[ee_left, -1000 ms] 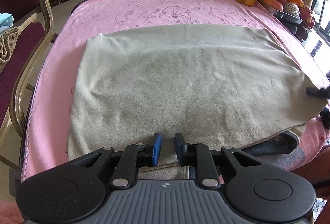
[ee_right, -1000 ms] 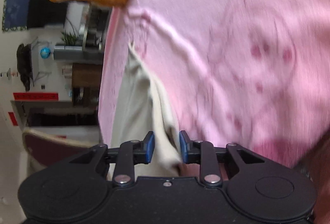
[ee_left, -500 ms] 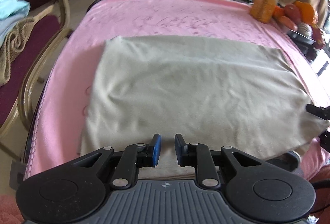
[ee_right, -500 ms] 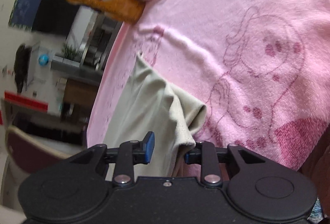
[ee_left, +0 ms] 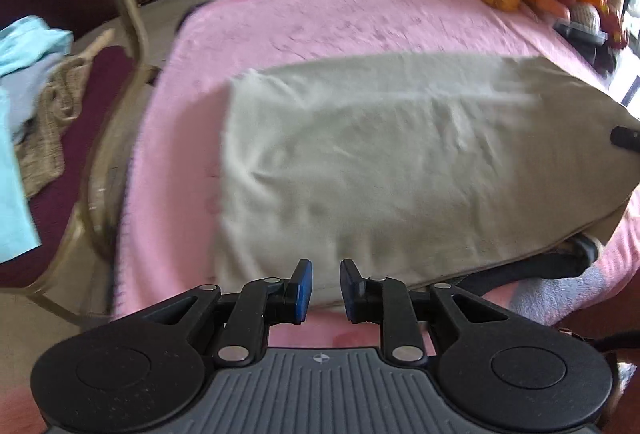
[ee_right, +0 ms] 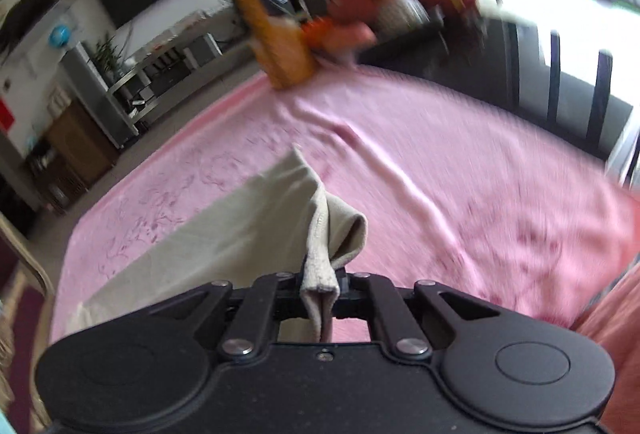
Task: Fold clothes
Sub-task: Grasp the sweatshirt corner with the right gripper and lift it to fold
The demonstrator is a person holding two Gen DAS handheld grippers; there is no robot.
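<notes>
A beige garment [ee_left: 400,154] lies spread flat on a pink blanket [ee_left: 320,22] that covers the table. My left gripper [ee_left: 325,290] hovers just above the garment's near edge, its blue pads apart with nothing pinched between them. In the right wrist view, my right gripper [ee_right: 320,280] has its jaws closing on a bunched corner of the beige garment [ee_right: 224,234]. The pads press the cloth, and the corner is lifted off the pink blanket [ee_right: 460,162]. A dark tip of the right gripper shows at the garment's right corner in the left wrist view.
A gold-framed chair [ee_left: 124,6] with piled clothes [ee_left: 36,74] stands at the table's left. An orange bottle [ee_right: 272,26] and a fruit tray [ee_right: 380,6] sit at the far right corner. A dark grey cloth [ee_left: 540,270] pokes out under the garment's near right edge.
The right gripper has shut on the garment's corner, rolled upright and lifted it. The left gripper has drawn back and up, so the garment's near edge now lies beyond its fingertips.
</notes>
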